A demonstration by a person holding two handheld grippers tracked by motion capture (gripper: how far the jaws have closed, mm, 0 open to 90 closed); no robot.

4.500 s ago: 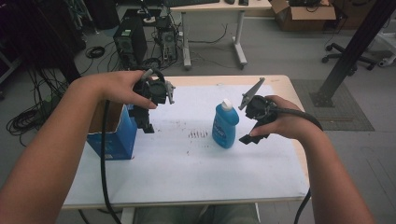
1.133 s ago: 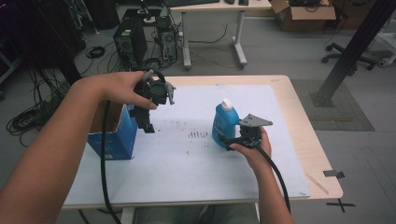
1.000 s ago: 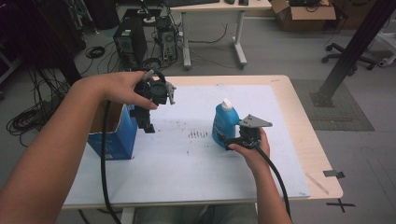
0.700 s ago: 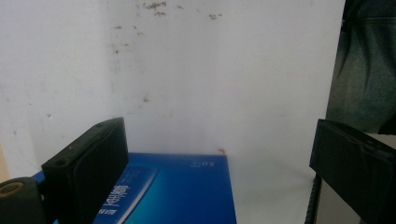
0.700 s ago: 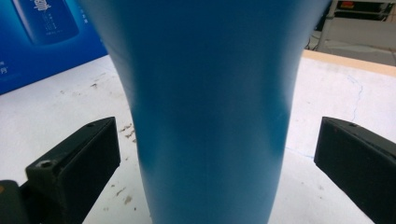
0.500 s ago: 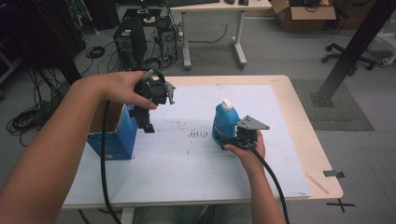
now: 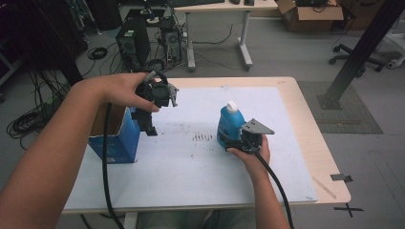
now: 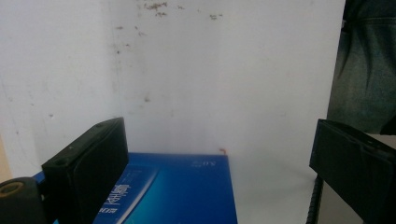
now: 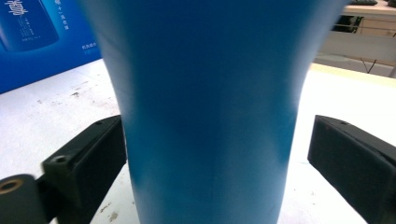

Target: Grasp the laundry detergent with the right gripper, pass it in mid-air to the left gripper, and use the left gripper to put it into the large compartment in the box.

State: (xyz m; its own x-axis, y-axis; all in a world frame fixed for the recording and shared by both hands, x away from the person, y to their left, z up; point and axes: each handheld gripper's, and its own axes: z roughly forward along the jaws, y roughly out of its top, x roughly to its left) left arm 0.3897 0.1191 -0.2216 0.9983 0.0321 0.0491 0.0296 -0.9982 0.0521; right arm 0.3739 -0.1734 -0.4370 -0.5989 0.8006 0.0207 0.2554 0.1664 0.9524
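Right gripper [image 7: 235, 143] sits low on the white mat [image 7: 191, 167], level with the base of the blue bottle [image 7: 230, 125]. Right gripper view: bottle body [image 9: 210, 116] is between the jaws; left jaw is at the bottle's wall, right jaw stands clear with a visible gap. The jaws have just been closing in around the bottle, but it's not clamped yet, so fingers are wide with the bottle between them. The bottle stands upright, white cap [image 7: 231, 105] on, right of centre on the mat, just beside a patch of dark specks [image 7: 203, 138].

Left gripper [image 7: 148, 128] hangs above the mat, pointing down, next to the open blue box [image 7: 117, 138] at the table's left edge. Left gripper view: jaws spread wide, nothing between them; the box top [image 8: 177, 191] and the stained mat [image 8: 210, 70] lie below.

Farther back: table edge [image 7: 286, 81], then computer towers [image 7: 133, 43] and cables on the floor, another desk [image 7: 215, 9].
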